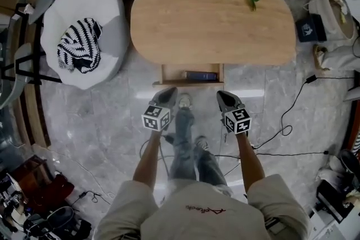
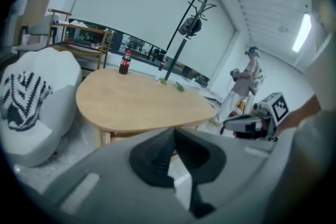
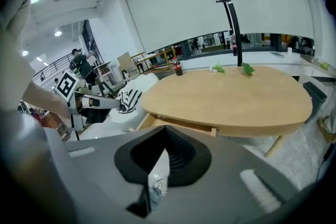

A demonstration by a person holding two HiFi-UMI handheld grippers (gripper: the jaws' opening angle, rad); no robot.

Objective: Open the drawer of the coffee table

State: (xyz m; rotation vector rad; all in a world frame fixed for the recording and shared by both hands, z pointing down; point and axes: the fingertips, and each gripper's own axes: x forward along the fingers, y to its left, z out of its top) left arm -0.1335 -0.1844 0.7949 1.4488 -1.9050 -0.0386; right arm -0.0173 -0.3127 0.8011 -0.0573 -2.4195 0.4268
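Hovering over the glossy grey marble floor [image 1: 101, 115], the grey plastic left tool [image 1: 169, 94] and right tool [image 1: 222, 94] have their ribbed black jaws pressed together on nothing. At 12 o'clock, the shallow wooden drawer [image 1: 189, 84] stands pulled out from the oval pale-wood counter [image 1: 214, 25], with a dark blue book [image 1: 199, 75] lying inside.
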